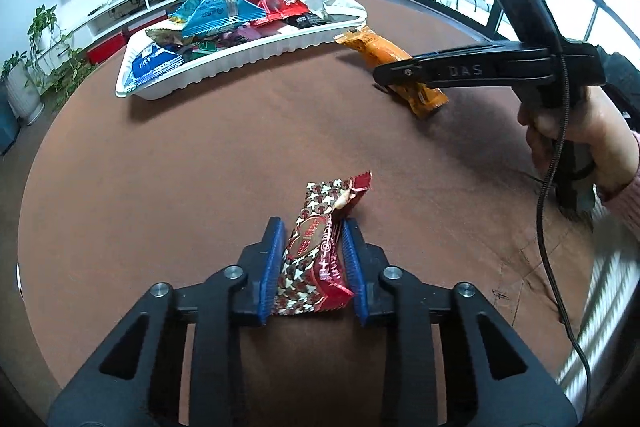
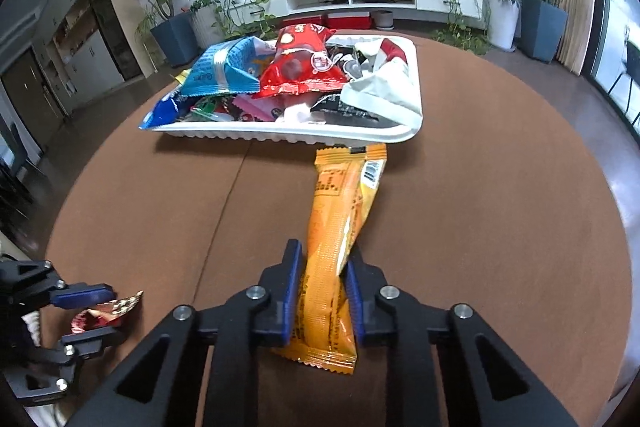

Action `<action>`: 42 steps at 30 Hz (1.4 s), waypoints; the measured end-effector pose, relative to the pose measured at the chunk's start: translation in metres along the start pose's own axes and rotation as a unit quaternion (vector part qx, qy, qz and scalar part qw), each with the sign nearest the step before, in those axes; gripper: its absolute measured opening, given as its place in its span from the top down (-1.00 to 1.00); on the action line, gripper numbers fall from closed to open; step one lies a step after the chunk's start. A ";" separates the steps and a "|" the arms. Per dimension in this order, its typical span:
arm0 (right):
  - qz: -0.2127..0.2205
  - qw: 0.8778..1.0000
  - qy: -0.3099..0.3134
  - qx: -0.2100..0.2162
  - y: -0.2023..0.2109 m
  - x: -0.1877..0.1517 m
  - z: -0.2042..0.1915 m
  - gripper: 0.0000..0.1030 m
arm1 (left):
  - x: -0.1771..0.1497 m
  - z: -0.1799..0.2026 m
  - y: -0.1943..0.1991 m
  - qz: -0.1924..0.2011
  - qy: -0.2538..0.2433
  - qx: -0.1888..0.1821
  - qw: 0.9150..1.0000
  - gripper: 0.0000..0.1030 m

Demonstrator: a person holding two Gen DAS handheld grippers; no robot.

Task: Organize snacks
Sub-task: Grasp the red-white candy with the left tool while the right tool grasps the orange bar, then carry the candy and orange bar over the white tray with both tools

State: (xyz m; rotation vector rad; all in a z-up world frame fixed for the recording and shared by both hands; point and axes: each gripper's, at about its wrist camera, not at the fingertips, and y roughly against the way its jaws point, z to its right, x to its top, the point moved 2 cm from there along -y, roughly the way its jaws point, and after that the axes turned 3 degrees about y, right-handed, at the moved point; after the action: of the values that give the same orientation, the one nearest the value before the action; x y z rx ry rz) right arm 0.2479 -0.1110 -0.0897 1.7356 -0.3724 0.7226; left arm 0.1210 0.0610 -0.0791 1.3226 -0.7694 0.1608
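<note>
Left claw (image 1: 314,259) clamped on the red patterned snack bar (image 1: 320,247) at the near worktop (image 1: 200,155), likely for carrying to the white tray (image 1: 224,63) at the far side. Right claw (image 2: 324,291) clamped on the orange snack bar (image 2: 336,235), far end touching the tray's rim. Two loose bars, one per claw; one tray, heaped with packets too many to count.

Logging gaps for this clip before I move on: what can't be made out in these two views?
- Snacks low in the white tray: right wrist view, buried under the blue bag and red bag.
- Far tip of the orange packet: hidden under the tray's edge.
- Wording on the red patterned packet: left wrist view, crumpled and too small.
- Left gripper: right wrist view, cut off by the frame edge.
</note>
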 end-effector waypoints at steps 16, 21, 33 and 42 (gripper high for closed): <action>0.002 0.984 -0.128 0.124 0.027 -0.029 0.029 0.59 | -0.004 -0.003 0.005 0.002 0.056 -0.038 0.998 0.51; 0.005 0.971 -0.167 0.169 0.035 -0.039 0.035 0.59 | -0.005 -0.003 0.008 0.004 0.072 -0.051 0.996 0.53; 0.007 0.938 -0.237 0.253 0.044 -0.059 0.036 0.59 | -0.010 -0.004 0.020 0.016 0.104 -0.070 0.992 0.67; 0.014 0.924 -0.257 0.283 0.048 -0.061 0.035 0.59 | -0.012 -0.006 0.024 0.023 0.125 -0.076 0.989 0.71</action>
State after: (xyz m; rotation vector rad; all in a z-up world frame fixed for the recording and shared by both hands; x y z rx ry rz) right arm 0.1831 -0.1657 -0.0976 2.4840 -0.5841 0.3960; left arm 0.1021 0.0773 -0.0672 1.1151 -0.5880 0.2929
